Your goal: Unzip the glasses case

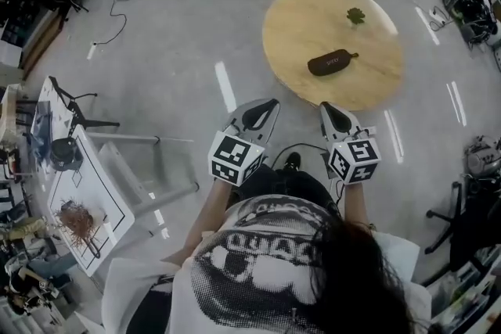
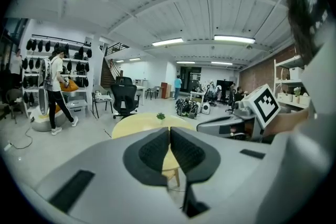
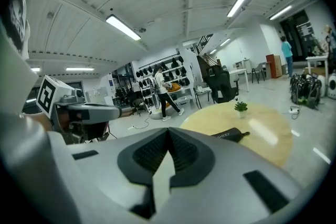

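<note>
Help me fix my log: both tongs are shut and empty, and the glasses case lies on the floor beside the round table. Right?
No: the glasses case lies on the round table, not the floor, as the head view shows. The left tongs and right tongs are shut and empty.

Only print that can be read: white lettering on the dark glasses case (image 3: 229, 135), centre-right in the right gripper view. It looks like "SHEEY", letters not certain. In the head view, upper right, it's too small to read. T-shirt (image 1: 266, 262), bottom centre: big dotted letters, illegible. Cubes on left gripper (image 1: 272, 102) & right gripper (image 1: 325, 106): b/w square codes, no chars.
</note>
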Motion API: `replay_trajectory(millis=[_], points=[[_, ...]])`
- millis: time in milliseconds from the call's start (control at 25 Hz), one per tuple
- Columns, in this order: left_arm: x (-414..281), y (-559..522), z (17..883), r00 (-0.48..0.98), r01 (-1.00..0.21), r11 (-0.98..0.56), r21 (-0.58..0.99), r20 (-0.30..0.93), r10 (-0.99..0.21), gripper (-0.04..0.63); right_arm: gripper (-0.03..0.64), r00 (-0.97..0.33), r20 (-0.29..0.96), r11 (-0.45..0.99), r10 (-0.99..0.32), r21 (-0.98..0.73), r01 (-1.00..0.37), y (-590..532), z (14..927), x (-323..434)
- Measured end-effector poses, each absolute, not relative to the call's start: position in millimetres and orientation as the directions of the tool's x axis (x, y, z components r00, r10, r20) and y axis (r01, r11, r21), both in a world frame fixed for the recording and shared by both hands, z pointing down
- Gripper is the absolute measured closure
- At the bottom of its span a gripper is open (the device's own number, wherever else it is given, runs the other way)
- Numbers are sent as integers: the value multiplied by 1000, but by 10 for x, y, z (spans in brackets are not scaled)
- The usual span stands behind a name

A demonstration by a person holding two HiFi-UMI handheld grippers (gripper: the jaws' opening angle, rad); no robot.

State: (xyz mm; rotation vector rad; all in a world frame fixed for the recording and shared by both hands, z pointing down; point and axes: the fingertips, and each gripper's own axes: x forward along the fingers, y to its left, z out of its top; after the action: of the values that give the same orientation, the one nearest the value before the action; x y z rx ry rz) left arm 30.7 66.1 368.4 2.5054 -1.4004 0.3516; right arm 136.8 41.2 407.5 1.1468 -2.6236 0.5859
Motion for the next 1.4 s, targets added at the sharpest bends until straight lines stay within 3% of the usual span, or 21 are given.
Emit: replay_trajectory(millis=[760, 1200, 1400], points=[[428, 97, 3866, 523, -839, -538, 80, 392, -757, 577, 618, -648, 392, 579, -653, -294, -761, 31, 4386, 1612], [522, -789, 4173, 645, -721, -688, 85, 445, -621, 577, 617, -566, 489, 549, -664, -195, -812, -732, 4682, 1706], [519, -1138, 4395, 688, -640, -765, 73, 496, -529, 577, 553, -561, 579, 649, -592, -71, -758, -1048, 4915, 1686]])
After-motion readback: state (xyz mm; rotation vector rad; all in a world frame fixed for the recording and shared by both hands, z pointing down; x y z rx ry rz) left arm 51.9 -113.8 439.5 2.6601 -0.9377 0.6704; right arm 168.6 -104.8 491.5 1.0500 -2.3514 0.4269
